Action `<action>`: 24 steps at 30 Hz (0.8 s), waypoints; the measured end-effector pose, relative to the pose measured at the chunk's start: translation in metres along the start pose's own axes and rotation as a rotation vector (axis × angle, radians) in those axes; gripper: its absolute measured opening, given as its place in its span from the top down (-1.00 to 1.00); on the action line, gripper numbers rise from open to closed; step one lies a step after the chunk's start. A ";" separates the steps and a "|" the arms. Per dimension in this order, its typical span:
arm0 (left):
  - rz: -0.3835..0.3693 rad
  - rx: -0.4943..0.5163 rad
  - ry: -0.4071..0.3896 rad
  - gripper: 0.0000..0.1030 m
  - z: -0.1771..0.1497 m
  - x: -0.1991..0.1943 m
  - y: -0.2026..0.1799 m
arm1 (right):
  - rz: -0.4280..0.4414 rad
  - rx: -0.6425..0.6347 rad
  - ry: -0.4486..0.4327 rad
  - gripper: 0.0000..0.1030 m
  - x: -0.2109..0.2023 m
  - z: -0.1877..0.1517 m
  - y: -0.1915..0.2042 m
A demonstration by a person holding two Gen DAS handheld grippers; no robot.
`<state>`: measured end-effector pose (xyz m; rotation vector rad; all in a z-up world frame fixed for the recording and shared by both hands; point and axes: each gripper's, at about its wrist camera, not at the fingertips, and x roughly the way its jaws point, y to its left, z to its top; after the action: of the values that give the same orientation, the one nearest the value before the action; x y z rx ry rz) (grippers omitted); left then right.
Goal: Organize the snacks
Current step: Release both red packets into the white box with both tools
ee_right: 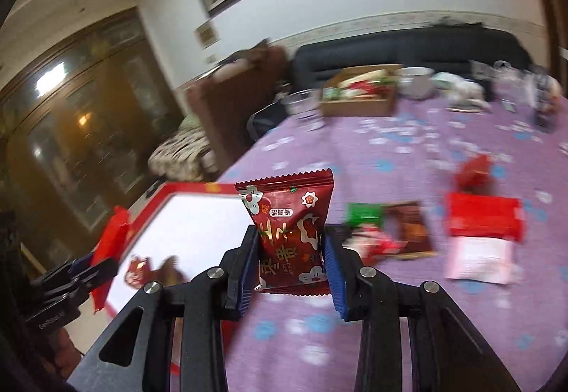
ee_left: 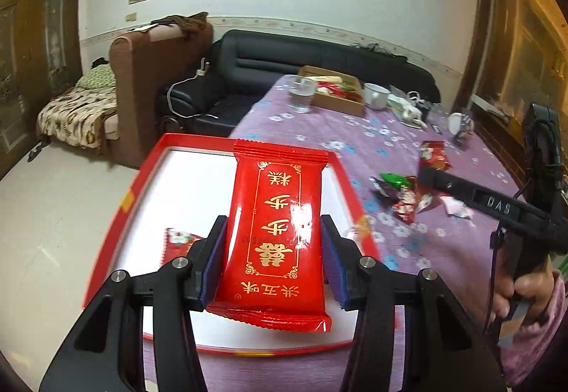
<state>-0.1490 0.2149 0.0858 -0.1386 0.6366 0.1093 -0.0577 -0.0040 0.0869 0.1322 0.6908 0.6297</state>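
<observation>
My left gripper (ee_left: 273, 232) is shut on a bright red snack packet with gold characters (ee_left: 275, 232), held above a red-rimmed white tray (ee_left: 198, 186). A small dark red snack (ee_left: 179, 237) lies in the tray. My right gripper (ee_right: 289, 246) is shut on a dark red flowered snack packet (ee_right: 289, 232) above the purple tablecloth, right of the tray (ee_right: 191, 214). Loose snacks (ee_left: 401, 189) lie on the cloth, including a red packet (ee_right: 484, 214) and a pink one (ee_right: 479, 259). The left gripper with its red packet shows at the left edge of the right wrist view (ee_right: 106, 250).
The purple flowered tablecloth (ee_left: 355, 143) covers the table. At its far end stand a glass (ee_left: 301, 94), a cardboard box of snacks (ee_left: 337, 92) and a white cup (ee_left: 376, 95). A black sofa (ee_left: 284, 62) and brown armchair (ee_left: 142, 72) stand beyond.
</observation>
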 end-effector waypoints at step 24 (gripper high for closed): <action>0.080 -0.039 0.113 0.05 -0.006 0.042 0.041 | 0.136 -0.131 0.172 0.32 0.089 -0.025 0.094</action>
<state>-0.1248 0.2571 0.0520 -0.1575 0.7536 0.1918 -0.0675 0.1215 0.0484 0.0032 0.8089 0.8217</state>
